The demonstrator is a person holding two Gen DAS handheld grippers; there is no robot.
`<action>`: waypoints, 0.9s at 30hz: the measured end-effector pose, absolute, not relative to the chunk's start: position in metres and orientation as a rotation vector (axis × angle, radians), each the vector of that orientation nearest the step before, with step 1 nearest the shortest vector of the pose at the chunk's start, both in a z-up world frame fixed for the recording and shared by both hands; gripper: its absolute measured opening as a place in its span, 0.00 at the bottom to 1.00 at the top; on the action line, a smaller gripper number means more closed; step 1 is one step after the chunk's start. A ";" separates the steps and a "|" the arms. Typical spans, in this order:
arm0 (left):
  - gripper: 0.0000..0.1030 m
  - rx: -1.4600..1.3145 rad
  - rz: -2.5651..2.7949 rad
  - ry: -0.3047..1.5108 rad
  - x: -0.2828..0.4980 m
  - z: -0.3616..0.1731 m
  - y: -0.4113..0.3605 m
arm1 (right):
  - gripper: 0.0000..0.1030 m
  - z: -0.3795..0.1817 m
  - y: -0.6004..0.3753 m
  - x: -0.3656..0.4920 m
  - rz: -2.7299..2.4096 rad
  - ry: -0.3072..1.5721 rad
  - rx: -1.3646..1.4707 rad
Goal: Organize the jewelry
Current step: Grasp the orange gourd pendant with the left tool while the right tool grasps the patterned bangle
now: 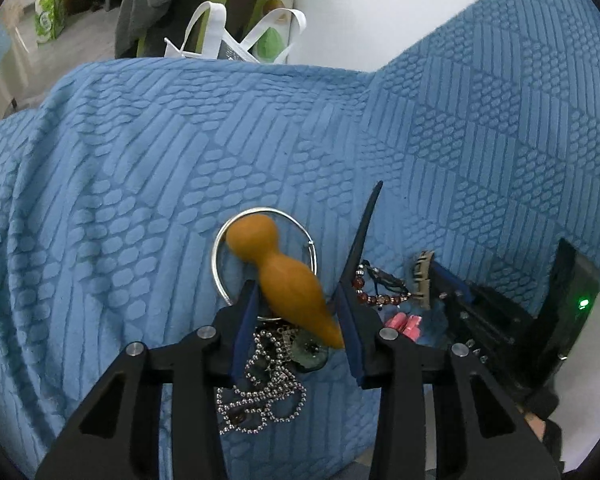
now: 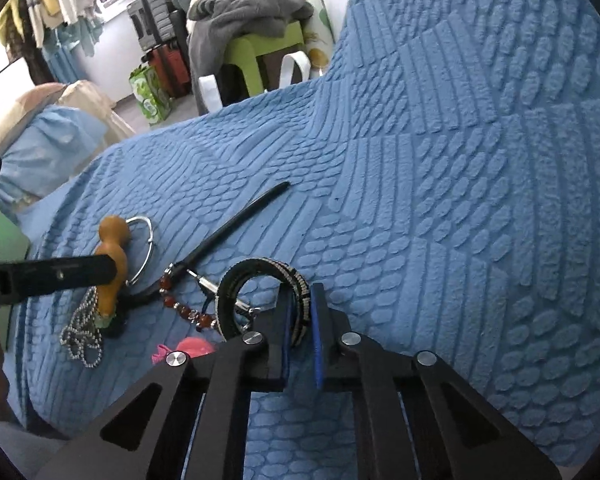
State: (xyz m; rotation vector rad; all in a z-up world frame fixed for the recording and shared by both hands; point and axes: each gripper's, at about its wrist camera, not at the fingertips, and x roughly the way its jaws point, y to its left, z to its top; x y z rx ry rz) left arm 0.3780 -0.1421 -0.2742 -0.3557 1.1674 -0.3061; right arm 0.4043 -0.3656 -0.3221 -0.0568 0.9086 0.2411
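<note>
Two tools, left tool [image 1: 296, 304] clamping orange gourd [image 1: 278, 270], right tool [image 2: 302, 320] pinching striped bangle [image 2: 260, 276].

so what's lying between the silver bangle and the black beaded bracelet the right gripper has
In the right wrist view, a black stick and a string of red-brown beads lie between the silver bangle and the black beaded bracelet.

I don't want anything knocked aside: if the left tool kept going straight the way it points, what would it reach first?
Most likely the orange gourd-shaped pendant, already lying between the left tool's fingers. Beyond it lies the thin silver bangle on the blue textured blanket. Depth is hard to judge here.
</note>
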 end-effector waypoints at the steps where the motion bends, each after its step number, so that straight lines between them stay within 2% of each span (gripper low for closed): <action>1: 0.39 -0.344 -0.301 1.168 0.379 -0.275 -0.144 | 0.06 -0.320 -0.367 0.403 0.240 0.906 -0.056; 15: 0.34 -0.278 -0.250 1.130 0.378 -0.278 -0.143 | 0.06 -0.308 -0.363 0.391 0.234 0.902 -0.052; 27: 0.34 -0.278 -0.258 1.083 0.344 -0.242 -0.128 | 0.06 -0.271 -0.345 0.362 0.237 0.857 -0.080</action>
